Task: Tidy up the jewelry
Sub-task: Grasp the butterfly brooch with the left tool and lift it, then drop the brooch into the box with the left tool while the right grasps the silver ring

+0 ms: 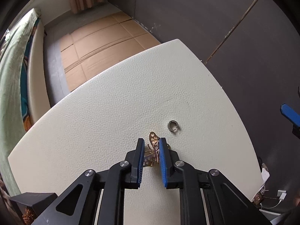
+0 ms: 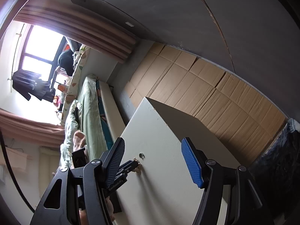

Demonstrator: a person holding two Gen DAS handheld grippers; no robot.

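Your right wrist view is blown out by the window (image 2: pixel 37 45) at upper left; the daylight leaves the room beyond it dim. On the counter (image 1: pixel 112 112) the light is soft and even, with faint shadows. Both views bend strongly near the dark corners. Focus is sharp mid-frame.

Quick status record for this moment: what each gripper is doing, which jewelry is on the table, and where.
left gripper: closed around the gold ornament, on the table
right gripper: open, empty, off to the side
silver ring: loose, lying flat just beyond the ornament, apart from it
surface: white table
black box: near table corner
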